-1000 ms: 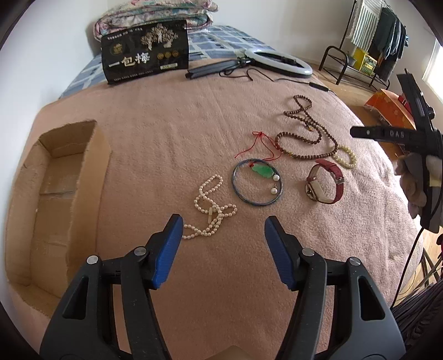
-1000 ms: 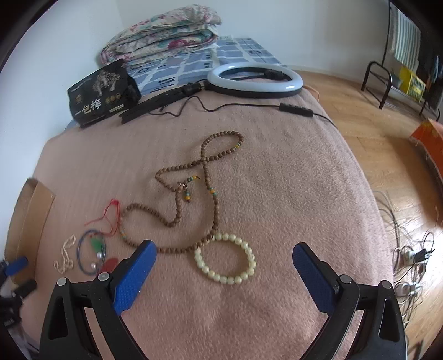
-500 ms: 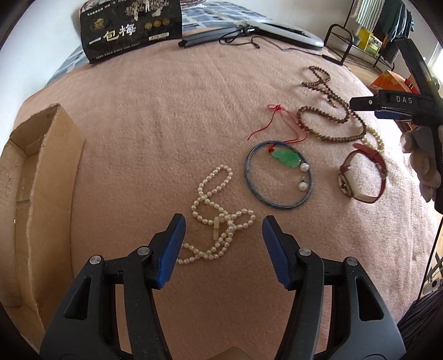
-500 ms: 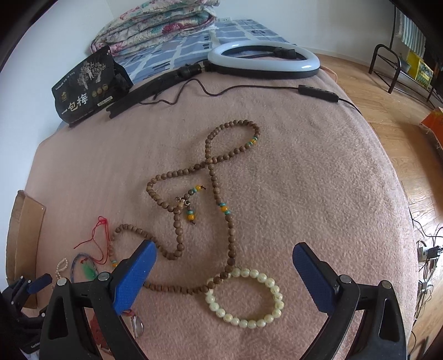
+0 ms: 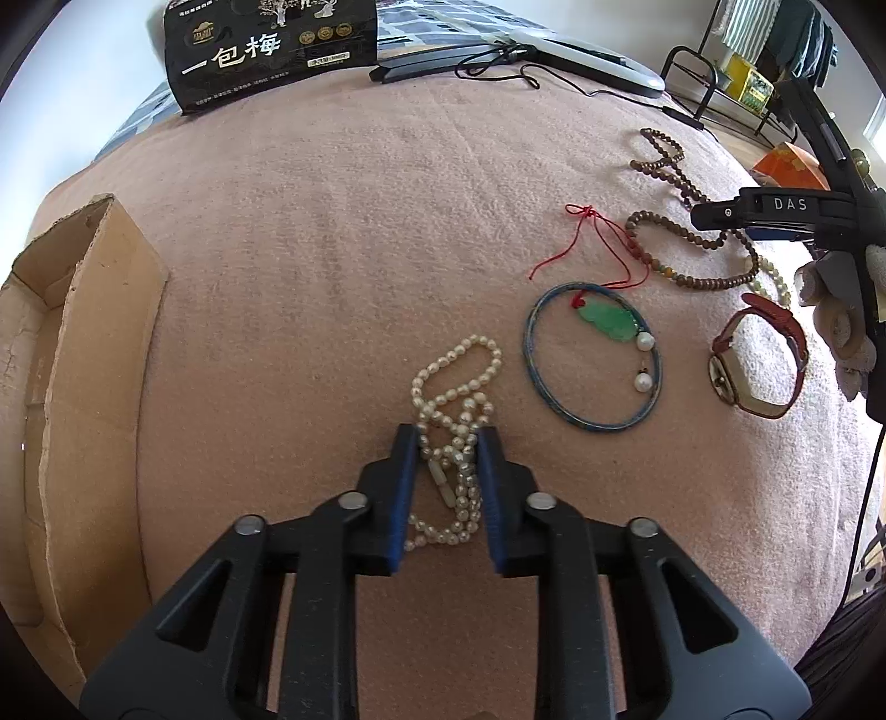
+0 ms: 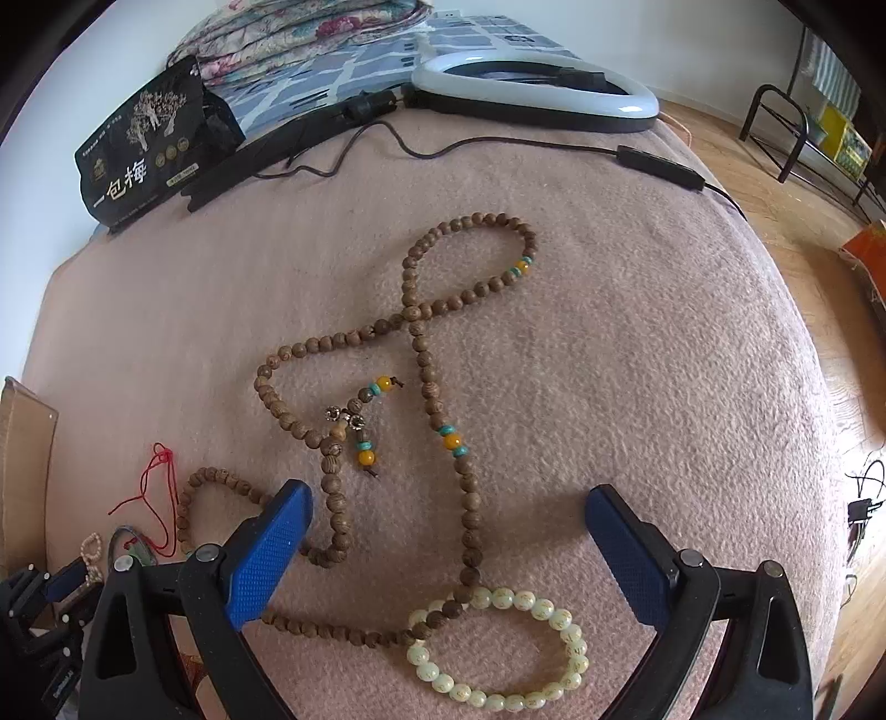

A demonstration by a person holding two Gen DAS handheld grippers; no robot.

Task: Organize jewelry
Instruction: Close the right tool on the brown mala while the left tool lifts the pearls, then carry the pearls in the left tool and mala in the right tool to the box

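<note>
My left gripper [image 5: 447,443] is shut on the white pearl necklace [image 5: 455,382], which lies bunched on the pink blanket [image 5: 332,249]. To its right lie a blue bangle [image 5: 592,357] with a green jade pendant [image 5: 606,321] on red cord, and a red-strapped watch [image 5: 758,360]. My right gripper [image 6: 448,520] is open above the long brown wooden bead necklace [image 6: 421,354]; a pale green bead bracelet [image 6: 498,648] lies between its fingers, near the base.
An open cardboard box [image 5: 72,387] stands at the left edge of the bed. A black snack bag [image 5: 271,50] and a ring light [image 6: 531,88] with its cable lie at the far side. Wooden floor [image 6: 803,194] lies to the right.
My left gripper moved forward and down and closed on the pearl necklace. My right gripper moved forward over the wooden beads and stayed open.
</note>
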